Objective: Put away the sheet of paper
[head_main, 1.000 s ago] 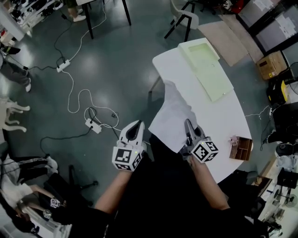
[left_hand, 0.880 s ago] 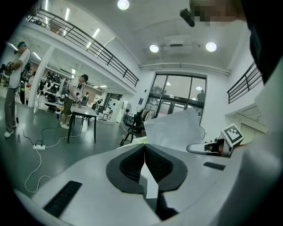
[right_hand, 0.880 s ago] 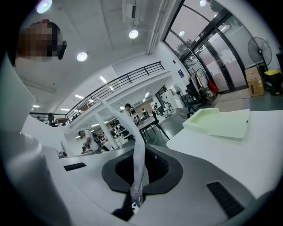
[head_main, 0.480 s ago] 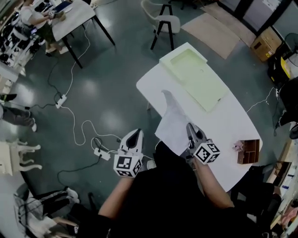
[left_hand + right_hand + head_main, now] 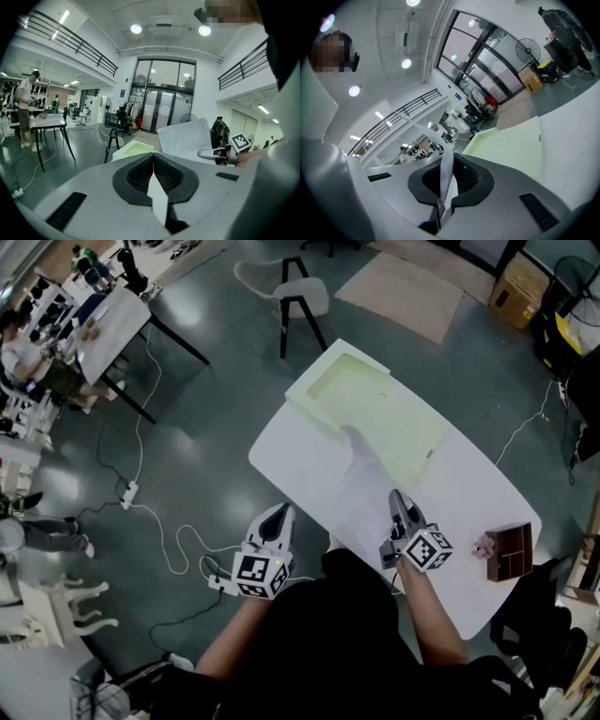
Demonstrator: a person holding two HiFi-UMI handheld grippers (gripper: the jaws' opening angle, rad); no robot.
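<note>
White sheet of paper: raised above the white oval bench, its far corner curling up just near of the pale green flat tray.
Right gripper: pressed together, pinching the sheet's near right edge.
Left gripper: pressed together, holding nothing, left of the bench, apart from the sheet.
Small brown wooden box: bench's near right edge.

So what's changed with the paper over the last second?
The right gripper, clamped on the sheet of paper, has carried it forward over the table; its far corner now reaches the green folder. Left gripper stays shut off the table's edge; the wooden box hasn't moved.
</note>
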